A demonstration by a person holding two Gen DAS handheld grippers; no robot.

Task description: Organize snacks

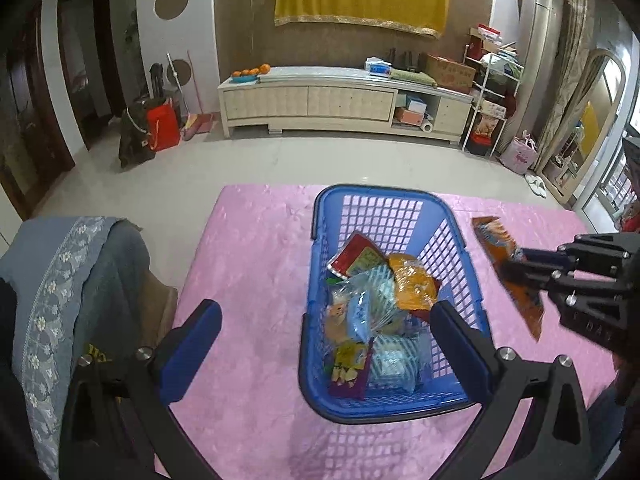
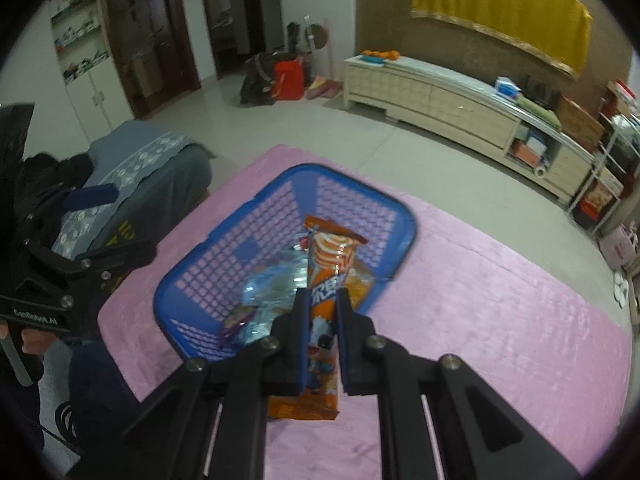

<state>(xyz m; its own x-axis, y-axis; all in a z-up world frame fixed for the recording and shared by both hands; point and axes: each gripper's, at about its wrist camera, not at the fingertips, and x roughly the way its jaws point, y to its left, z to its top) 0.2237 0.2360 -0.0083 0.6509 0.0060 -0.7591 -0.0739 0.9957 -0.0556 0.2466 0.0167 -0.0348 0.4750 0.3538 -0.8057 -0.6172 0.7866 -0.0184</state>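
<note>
The right tool (image 2: 323, 300) clamps an orange snack packet (image 2: 328, 264), lettering unreadable, above the blue basket (image 2: 192, 280); left tool (image 1: 326, 316) gapes apart.

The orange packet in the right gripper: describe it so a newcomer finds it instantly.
Find the pink table cover, then the blue basket on it. To the basket's right, the right gripper clamps a long orange packet. It is the only snack outside the basket, held up rather than lying among the others.

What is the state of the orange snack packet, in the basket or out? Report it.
Out. The right gripper holds the orange snack packet clamped between its fingers beside the blue basket, above the pink cloth.
</note>
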